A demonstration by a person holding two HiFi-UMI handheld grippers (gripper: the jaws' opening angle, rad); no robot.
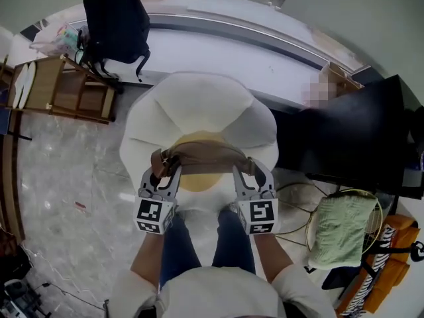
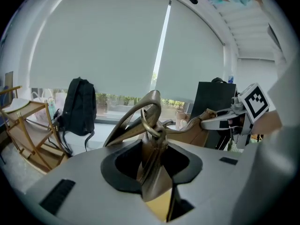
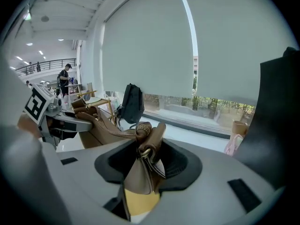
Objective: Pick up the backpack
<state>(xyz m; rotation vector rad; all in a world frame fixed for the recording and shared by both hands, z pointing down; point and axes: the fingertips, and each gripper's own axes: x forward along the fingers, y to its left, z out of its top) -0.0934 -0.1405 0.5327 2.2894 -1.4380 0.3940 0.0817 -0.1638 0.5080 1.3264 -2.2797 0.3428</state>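
Note:
A brown leather bag (image 1: pixel 207 156) with a yellow underside hangs stretched between my two grippers, above a white round seat (image 1: pixel 199 101). My left gripper (image 1: pixel 161 172) is shut on the bag's left end, where a strap and a brass ring (image 2: pixel 149 125) stick up between the jaws. At the bag's right end, by the zip and a folded strap (image 3: pixel 151 137), my right gripper (image 1: pixel 252 172) is shut on the leather. Each gripper view shows the other gripper across the bag. A black backpack (image 1: pixel 116 22) stands on the window ledge at the far left.
A wooden rack (image 1: pixel 63 88) stands left of the seat below the black backpack (image 2: pixel 78 107). A black desk (image 1: pixel 358 138) lies to the right. A wire basket with a green towel (image 1: pixel 341 227) and an orange crate sit at the lower right. The person's legs are under the bag.

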